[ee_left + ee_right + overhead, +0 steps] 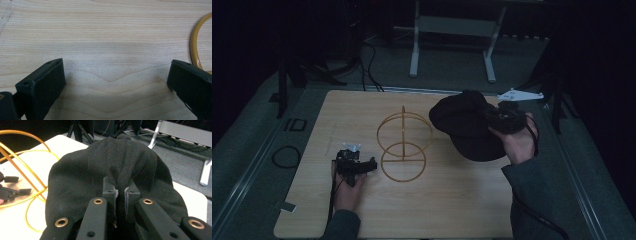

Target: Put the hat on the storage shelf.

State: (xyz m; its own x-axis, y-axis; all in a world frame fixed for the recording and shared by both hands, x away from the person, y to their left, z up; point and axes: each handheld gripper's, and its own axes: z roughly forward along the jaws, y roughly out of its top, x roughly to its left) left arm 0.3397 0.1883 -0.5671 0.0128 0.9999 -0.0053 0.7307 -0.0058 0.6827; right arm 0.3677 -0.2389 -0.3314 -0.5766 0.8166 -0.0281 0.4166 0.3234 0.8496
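The right gripper (499,116) has its jaws pinched together on a fold of a black cap (467,131), as the right gripper view makes plain: the two pads meet on a ridge of dark cloth (120,182) that bunches up between them, and the rest of the cap swells out beyond the tips. In the high view the cap hangs from this grip at the far right part of the table (437,210), lifted rather than lying flat as far as I can tell, with its bulk spreading to the left of the hand, toward the middle of the table. Just beside it on that side stands a yellow wire stand (403,145), made of one upright ring on a thin post and one flat ring lying on the wood; the cap's left edge is near the upright ring but I cannot tell whether they touch. So the stand lies to the left of the cap and a little nearer the person, and the right hand is the one that carries the load toward it. The left gripper (354,165) rests on the table on the other side of the stand, close to the flat ring, its jaws spread wide with nothing but bare wood between them (112,75), and an arc of the ring (195,47) shows at the edge of the left gripper view. My judgement is that the coming move turns on bringing the cap's hollow side over the upright ring, leftward from the right hand, while the left gripper is placed to steady the base.
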